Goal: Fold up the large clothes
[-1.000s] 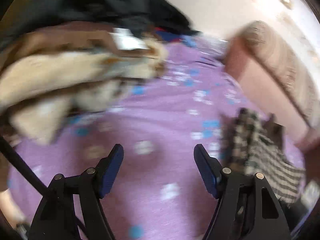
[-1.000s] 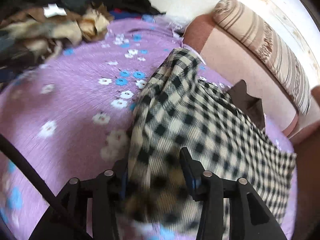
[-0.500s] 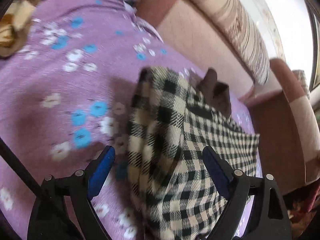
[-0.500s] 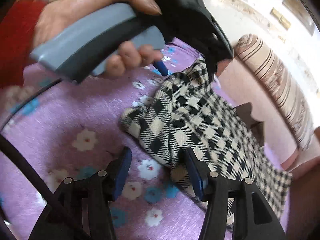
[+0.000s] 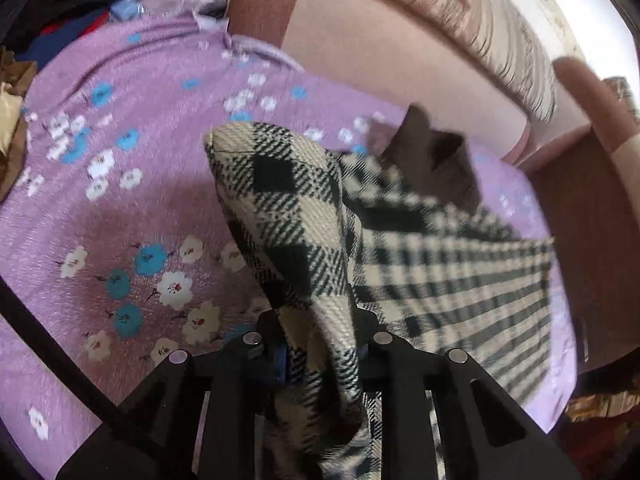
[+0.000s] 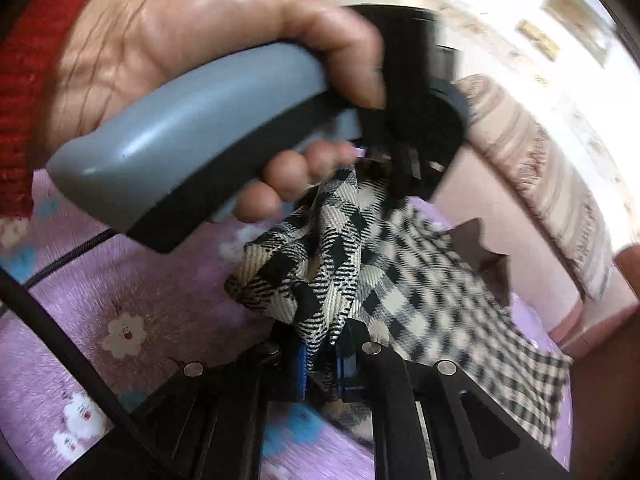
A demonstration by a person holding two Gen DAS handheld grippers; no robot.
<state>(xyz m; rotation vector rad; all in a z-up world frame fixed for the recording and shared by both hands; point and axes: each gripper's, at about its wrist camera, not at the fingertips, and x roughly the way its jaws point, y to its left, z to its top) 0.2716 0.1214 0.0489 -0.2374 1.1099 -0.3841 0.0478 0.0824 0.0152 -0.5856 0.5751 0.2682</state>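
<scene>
Both the left claw [image 5: 320, 354] and right claw [image 6: 326, 354] are clamped on one bunched end of the checked cloth [image 5: 448, 264], whose length trails forward-right across the bed [image 5: 120, 208].

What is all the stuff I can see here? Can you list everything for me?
checked cloth: one, black and cream, lying on the bed, one end lifted
bedspread: one, purple with white and blue flowers, under the cloth
brown garment: one, beside the cloth's far edge
sofa back: pink, with striped cushion on top
clothes pile: dark and tan, far left corner
left gripper: black, shut on the cloth
right gripper: black, shut on the cloth
left hand: holding the grey handle, red sleeve
</scene>
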